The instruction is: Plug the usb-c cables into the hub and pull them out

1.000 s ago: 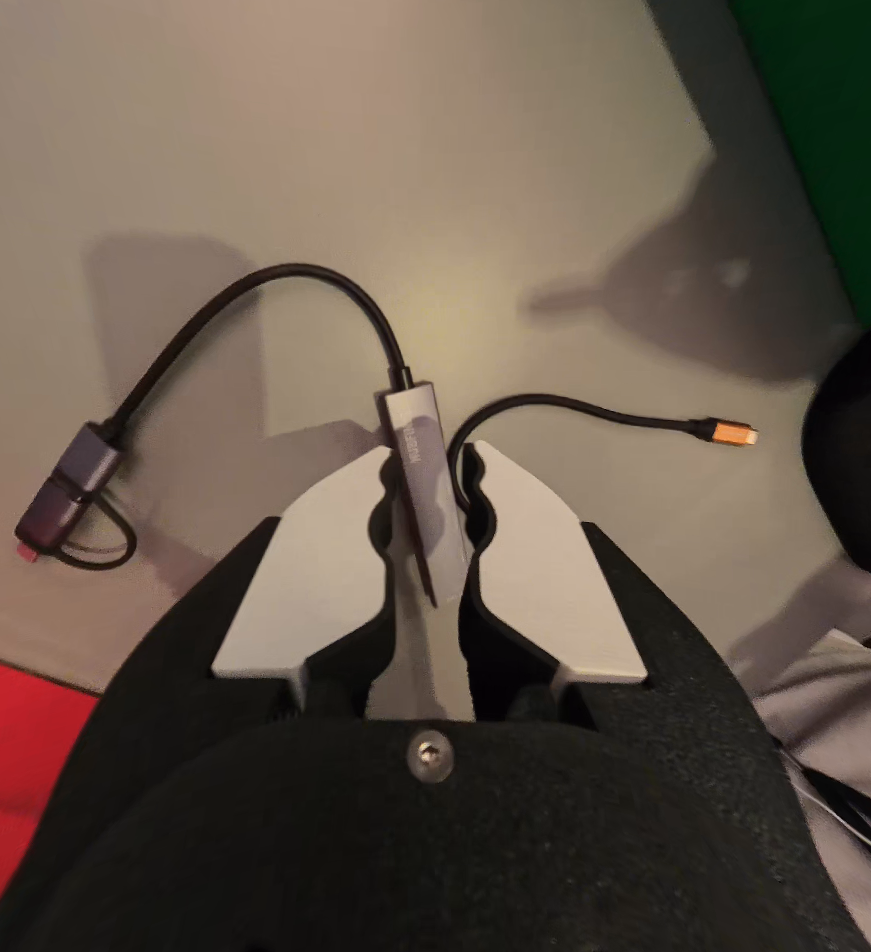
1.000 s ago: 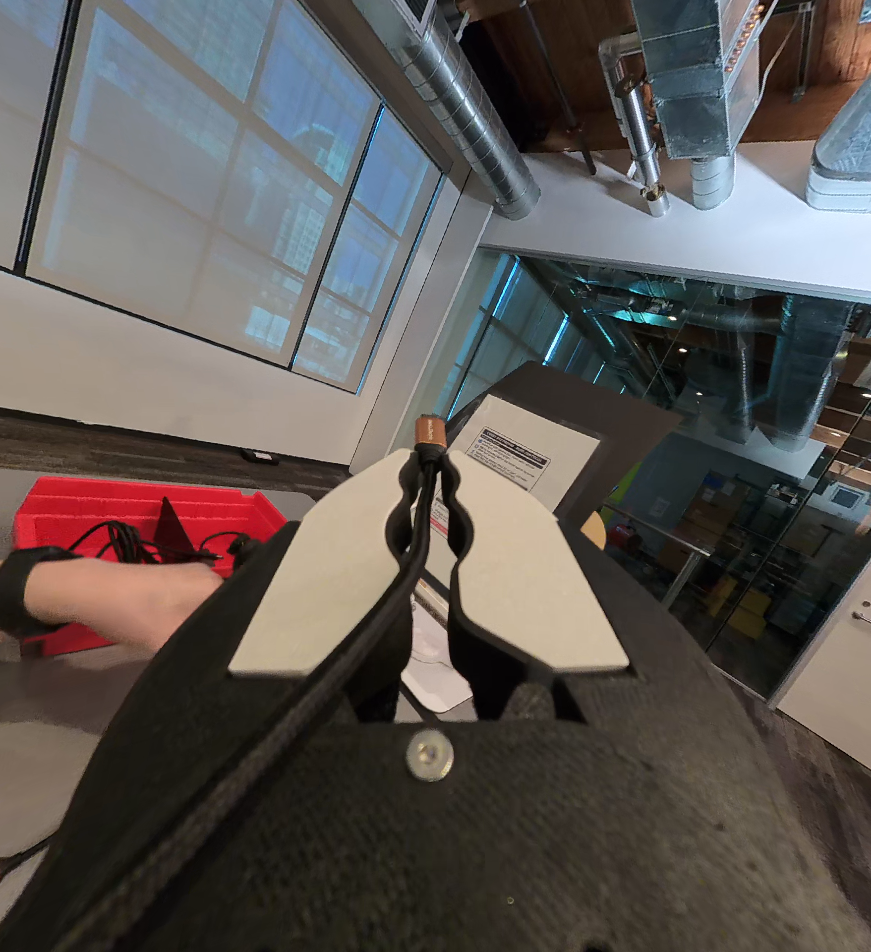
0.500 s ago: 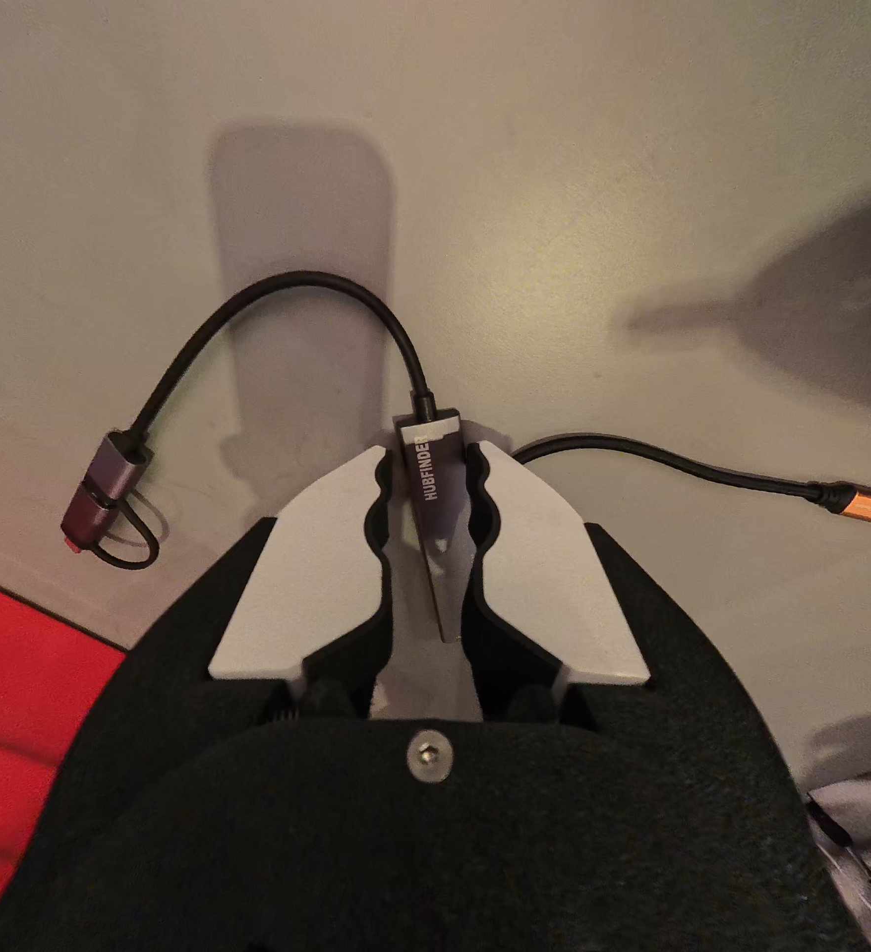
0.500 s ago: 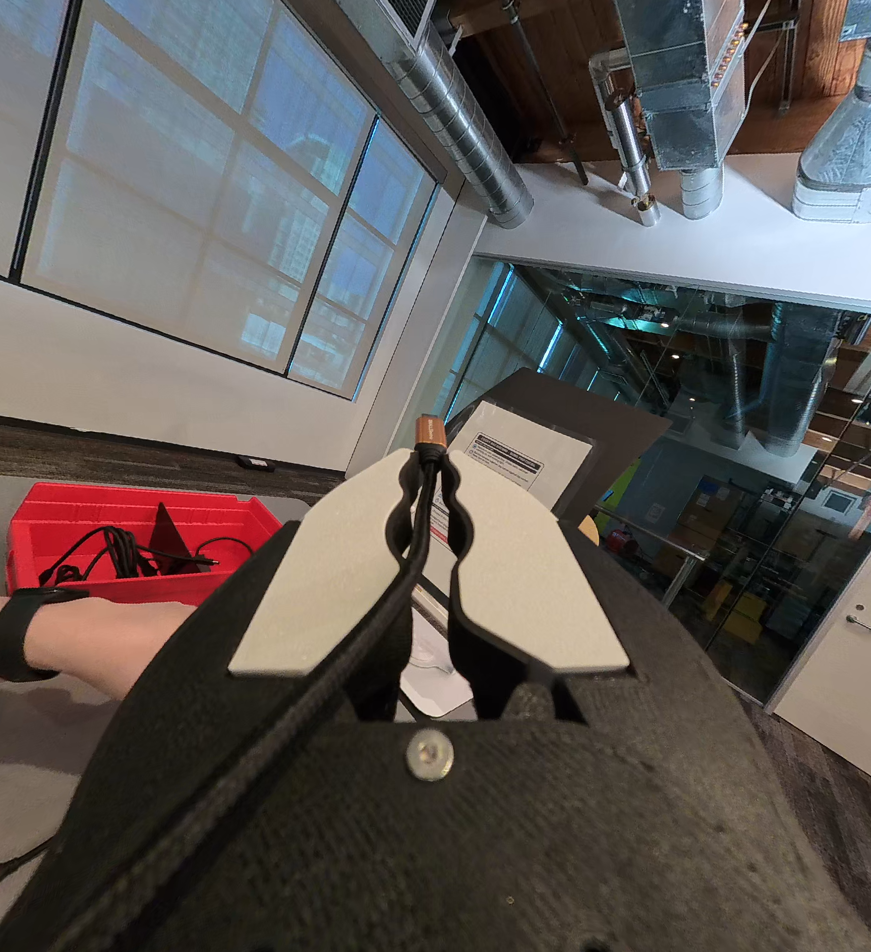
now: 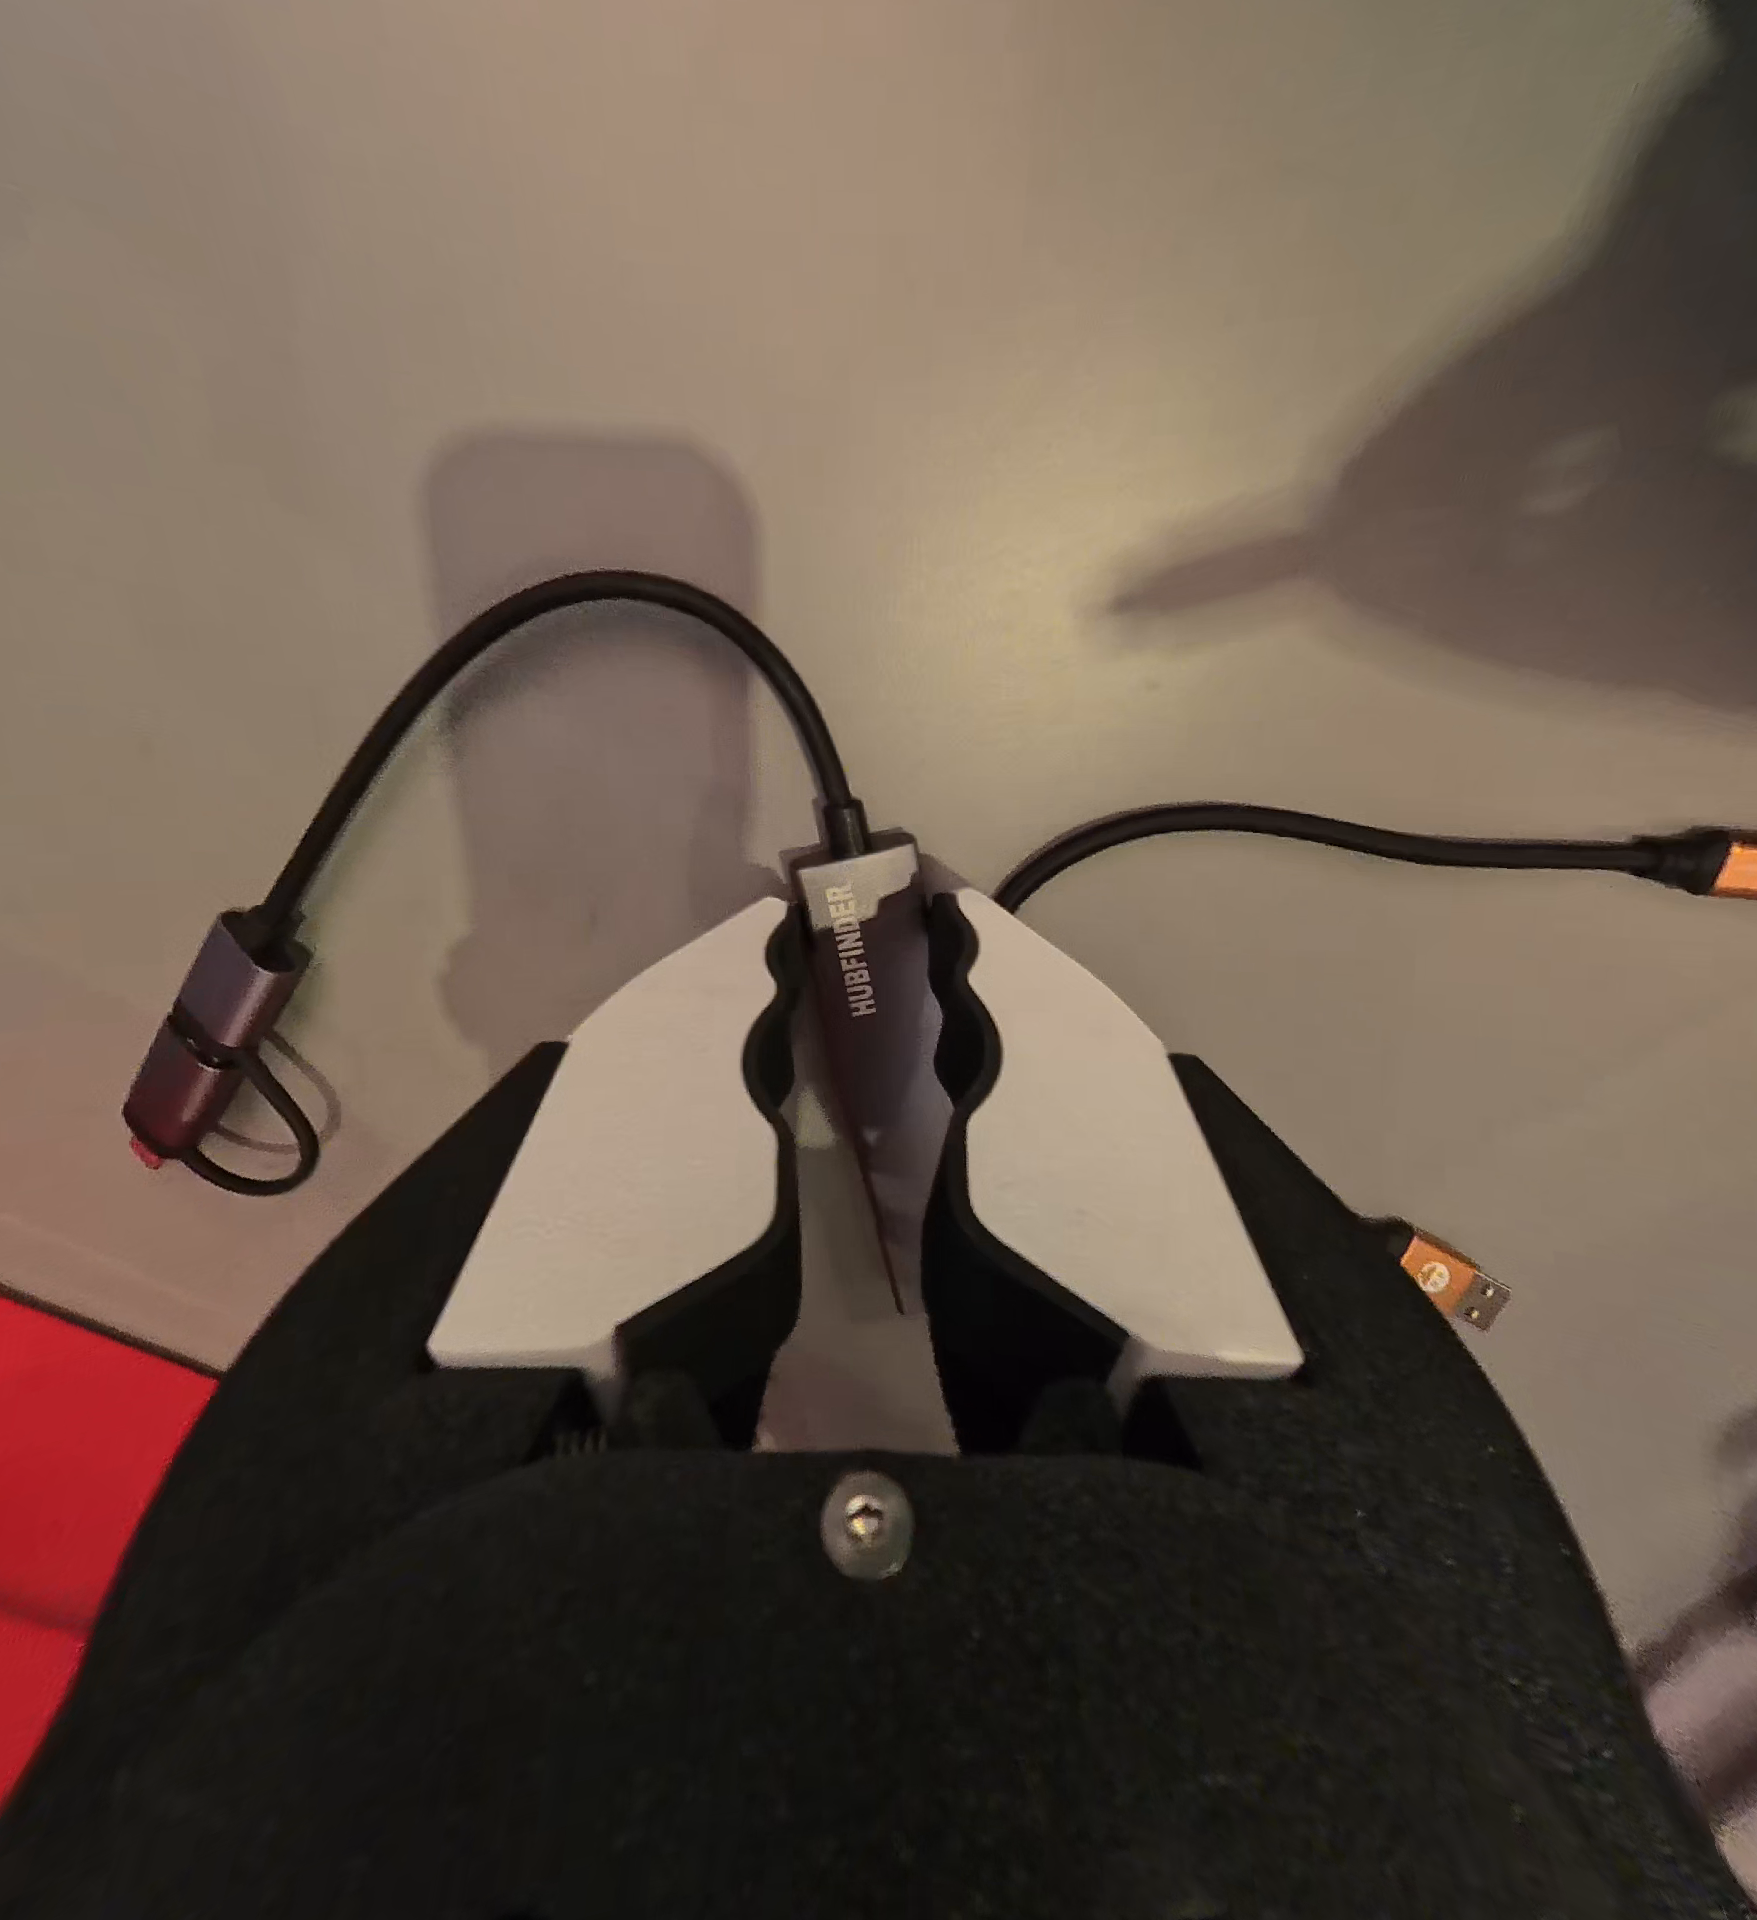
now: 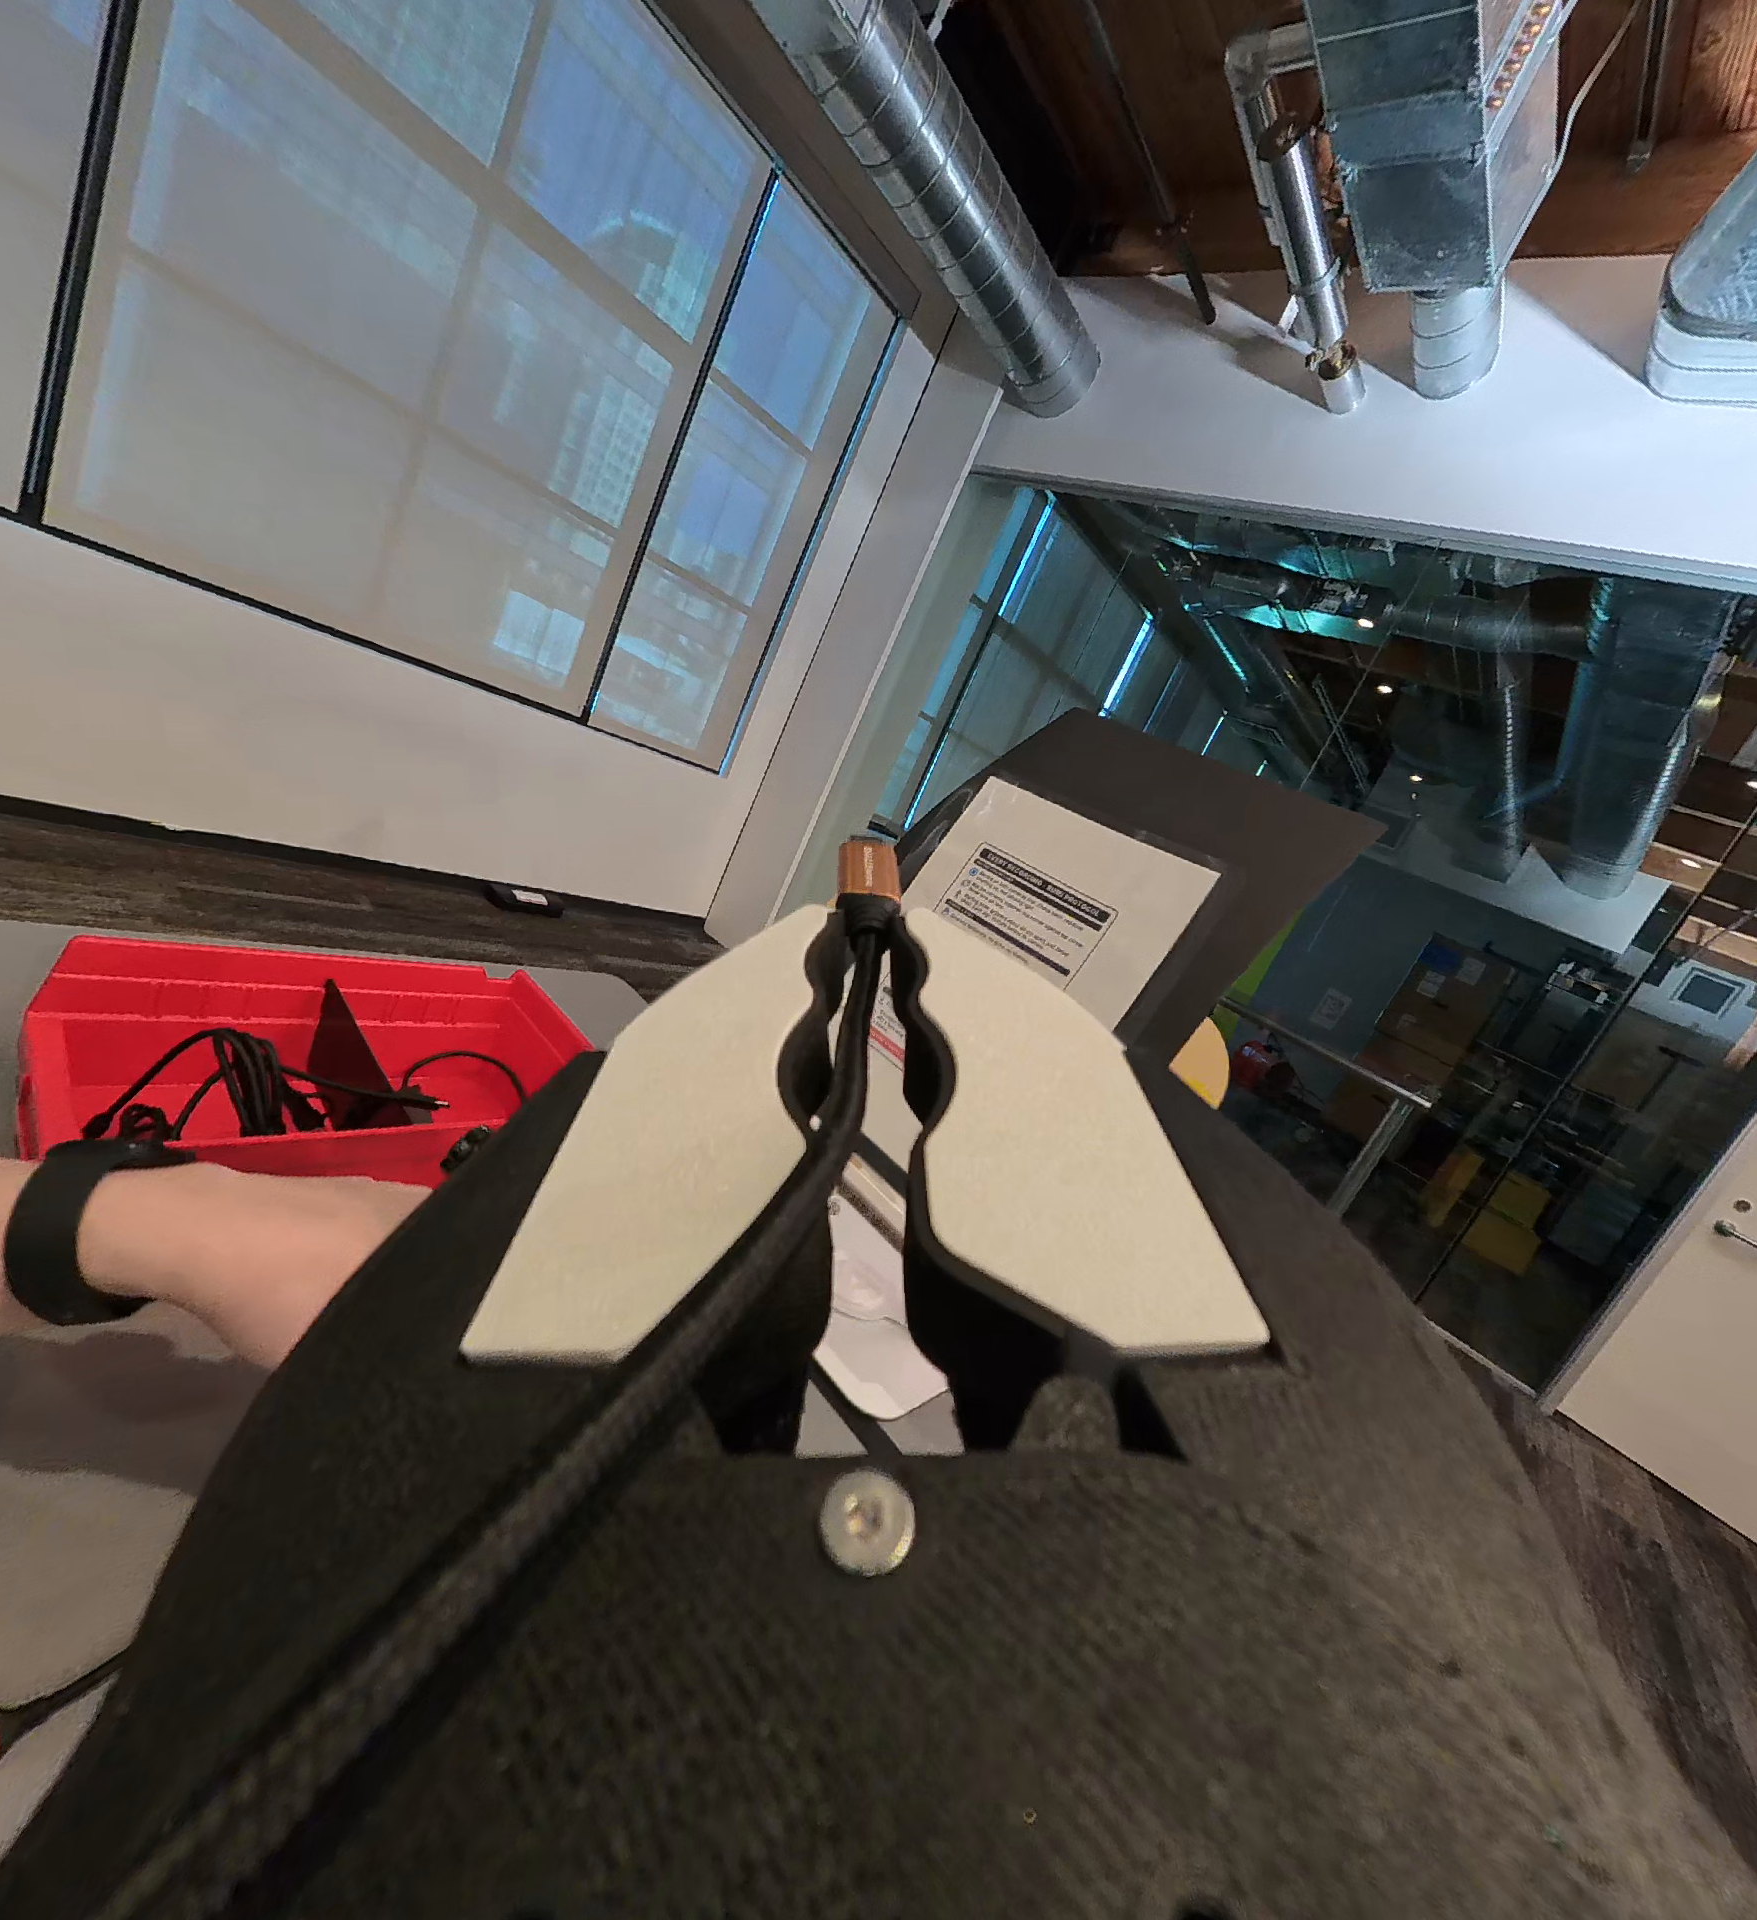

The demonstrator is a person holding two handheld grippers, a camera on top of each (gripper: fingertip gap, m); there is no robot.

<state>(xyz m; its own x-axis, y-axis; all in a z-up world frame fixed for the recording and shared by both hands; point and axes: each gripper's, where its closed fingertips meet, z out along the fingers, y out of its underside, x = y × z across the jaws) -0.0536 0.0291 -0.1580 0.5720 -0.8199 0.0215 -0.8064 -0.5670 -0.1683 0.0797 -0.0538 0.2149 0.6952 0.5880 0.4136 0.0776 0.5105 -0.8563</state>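
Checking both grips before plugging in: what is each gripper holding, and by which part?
Left gripper clamps the hub by its long sides; right gripper pinches the cable just behind its orange plug.

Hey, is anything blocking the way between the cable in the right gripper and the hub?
Cannot tell: no view shows both. The right gripper is shut on the cable, its orange plug pointing into the room; the left gripper is shut on the hub.

I see white lettering along the dark hub [image 5: 869,1029] and a printed notice sheet [image 6: 1040,920] on the dark board [image 6: 1217,821]; print on the orange plug [image 6: 866,869] of the usb-c cable [image 6: 851,1023] is illegible
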